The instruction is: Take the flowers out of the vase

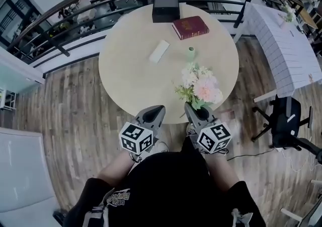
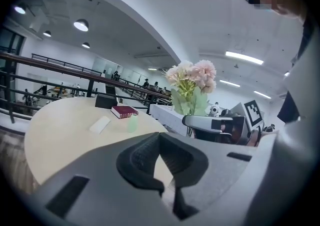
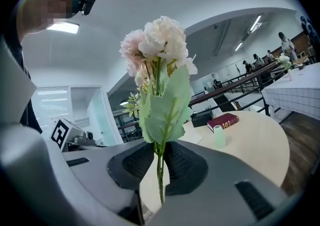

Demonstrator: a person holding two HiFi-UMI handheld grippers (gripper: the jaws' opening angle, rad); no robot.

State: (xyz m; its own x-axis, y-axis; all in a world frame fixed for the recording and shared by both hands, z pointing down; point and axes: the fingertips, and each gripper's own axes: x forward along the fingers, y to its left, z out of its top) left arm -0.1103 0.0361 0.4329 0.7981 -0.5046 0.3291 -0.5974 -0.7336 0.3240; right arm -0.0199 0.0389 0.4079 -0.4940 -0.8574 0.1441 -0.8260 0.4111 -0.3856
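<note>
1. Nearest the head camera: black shirt of the person, both forearms reaching forward to the tools.
2. Just ahead of the shirt: two marker cubes, one on the rear of each tool.
3. Left gripper: jaws fully together, nothing between the pads. Held beside the right tool, apart from it, tips at the near edge of the round table.
4. Right gripper: jaws narrowly apart, clamped on the thin green stems of the flowers.
5. Flowers: upright in the right jaws. Pink and white blooms and broad green leaves above the pads; stem ends hanging a little below them. Clear of the table and out of the vase.
6. Vase: small, pale green, upright on the table. Ahead of the right tool's tips, beyond the blooms, well apart from them.
7. Ahead of the left tool's tips: flat white object, lying on the table to the left of the vase.
8. Farther ahead of both tools, at the far side of the table: red book and, left of it, black box.
9. Beyond the table: dark curved railing.
10. Right of the right tool, off the round table: white-covered table.
</note>
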